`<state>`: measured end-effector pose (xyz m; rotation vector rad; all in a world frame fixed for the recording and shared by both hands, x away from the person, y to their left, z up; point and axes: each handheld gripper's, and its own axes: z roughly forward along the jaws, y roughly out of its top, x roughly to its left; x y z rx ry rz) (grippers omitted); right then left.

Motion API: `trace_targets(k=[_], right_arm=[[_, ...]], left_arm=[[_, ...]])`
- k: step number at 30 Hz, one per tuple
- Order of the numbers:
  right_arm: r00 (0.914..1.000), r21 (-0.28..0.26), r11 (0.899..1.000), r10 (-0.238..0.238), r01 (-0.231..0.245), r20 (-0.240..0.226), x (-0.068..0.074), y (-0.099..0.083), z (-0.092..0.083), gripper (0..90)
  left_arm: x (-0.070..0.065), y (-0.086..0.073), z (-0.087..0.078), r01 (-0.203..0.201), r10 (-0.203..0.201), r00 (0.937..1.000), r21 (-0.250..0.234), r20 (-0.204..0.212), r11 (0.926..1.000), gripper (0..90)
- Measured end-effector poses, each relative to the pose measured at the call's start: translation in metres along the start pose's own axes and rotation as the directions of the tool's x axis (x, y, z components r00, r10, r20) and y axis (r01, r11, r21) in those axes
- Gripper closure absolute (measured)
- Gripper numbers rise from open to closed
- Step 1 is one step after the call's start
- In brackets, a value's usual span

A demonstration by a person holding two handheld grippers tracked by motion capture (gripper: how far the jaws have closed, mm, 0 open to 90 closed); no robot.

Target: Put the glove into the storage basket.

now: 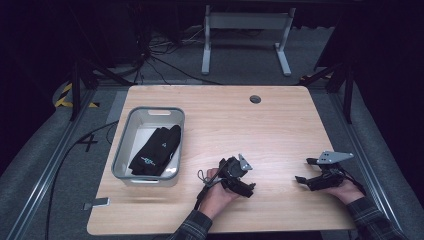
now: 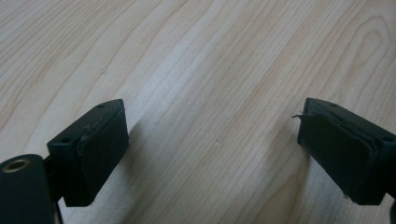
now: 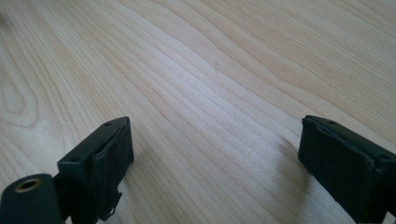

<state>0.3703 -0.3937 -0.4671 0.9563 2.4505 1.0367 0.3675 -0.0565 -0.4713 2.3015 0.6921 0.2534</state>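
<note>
A: Where did the black gloves (image 1: 156, 150) lie?

B: In the grey bin (image 1: 124, 145) at the bench's (image 1: 280, 125) left side in the high view, piled dark against the bin floor, touching its right wall.

A: And the jaws?

B: The left gripper (image 1: 239, 179) sat low over the bench near the front edge, just right of the bin but apart from it. The gloves were off to its left, not between the jaws. In the left gripper view (image 2: 212, 140) the jaws stood wide, with bare wood grain between them.

A: Right side?

B: The right gripper (image 1: 306, 172) rested in the right hand (image 1: 345, 192) near the bench's right front corner, well apart from the bin and gloves. In the right gripper view (image 3: 215, 154) its jaws were wide too, with bare bench between the pads (image 3: 112, 158).

A: Any contact with the gloves?

B: None. Both grippers were clear of them.
</note>
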Motion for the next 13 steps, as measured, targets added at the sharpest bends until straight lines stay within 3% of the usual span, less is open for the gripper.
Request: trace_targets(k=[3, 13], right_arm=[[1.0, 0.001, 1.0, 0.001, -0.001, 0.0, 0.0001, 0.0, -0.0001, 10.8], [1.0, 0.0, 1.0, 0.0, 0.0, 0.0, 0.0, 0.0, 0.0, 10.8]], left_arm=[[0.0002, -0.002, 0.0024, -0.013, 0.014, 0.9998, -0.013, 0.013, 0.9998, 1.9], [-0.0001, -0.002, 0.0025, -0.008, 0.008, 0.9999, -0.006, 0.012, 0.9999, 0.0]])
